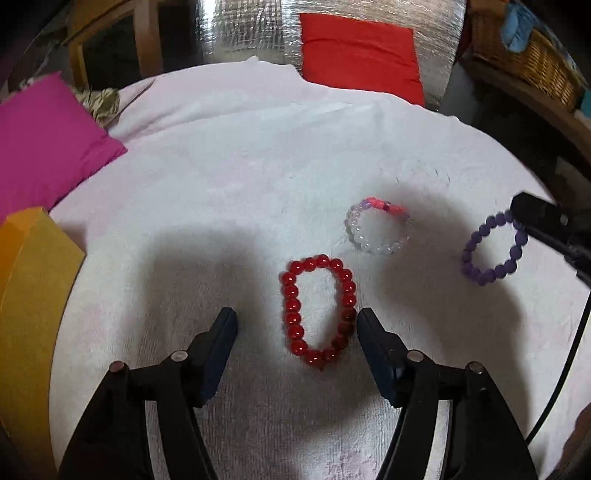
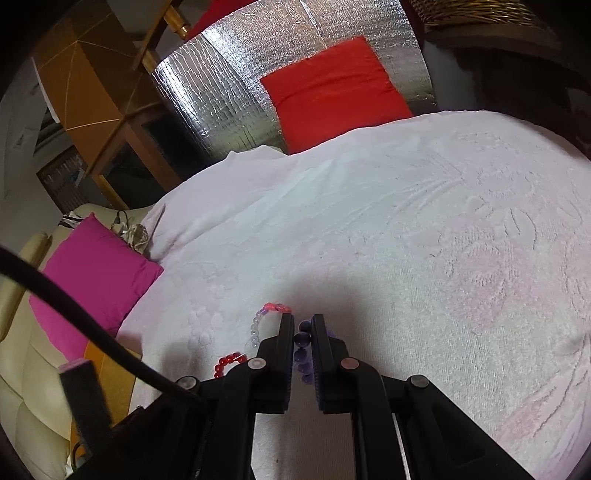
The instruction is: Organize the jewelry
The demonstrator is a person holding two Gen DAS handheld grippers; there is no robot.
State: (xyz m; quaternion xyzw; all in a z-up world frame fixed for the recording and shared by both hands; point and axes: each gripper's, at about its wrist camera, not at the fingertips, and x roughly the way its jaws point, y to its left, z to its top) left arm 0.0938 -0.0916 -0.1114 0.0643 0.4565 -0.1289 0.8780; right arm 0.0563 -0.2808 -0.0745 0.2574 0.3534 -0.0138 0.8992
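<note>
A red bead bracelet lies on the white towel between the fingers of my left gripper, which is open and empty around it. A clear bead bracelet with a pink part lies just beyond it. My right gripper is shut on a purple bead bracelet; in the left wrist view the purple bracelet hangs from its tip at the right. The red bracelet and the clear one show left of the right gripper.
A magenta pillow and a yellow box lie at the left edge of the towel. A red cushion leans on silver foil at the back. A wicker basket stands at the back right.
</note>
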